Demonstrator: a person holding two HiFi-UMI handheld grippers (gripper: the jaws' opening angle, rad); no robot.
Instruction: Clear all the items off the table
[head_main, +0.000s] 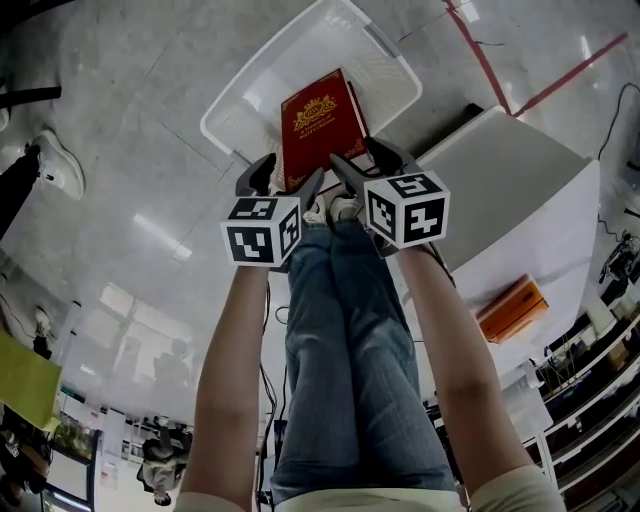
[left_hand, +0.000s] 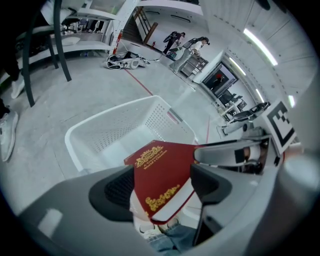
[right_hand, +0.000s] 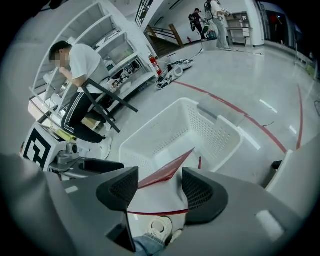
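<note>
Over the white basket (head_main: 245, 105) on the floor, we hold the red book (head_main: 322, 120) slanted, its near end jutting past the rim. The left gripper (head_main: 290, 175) and right gripper (head_main: 362, 158) each have their fingers clamped on that near end. We should bring it forward and lower, then part both pairs of fingers together so it lands flat inside.

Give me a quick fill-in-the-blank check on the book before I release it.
The book has a ___ cover. The left gripper and right gripper hold it over a white ___. That container stands on the ___, not on the table.
Missing words: red; basket; floor.
</note>
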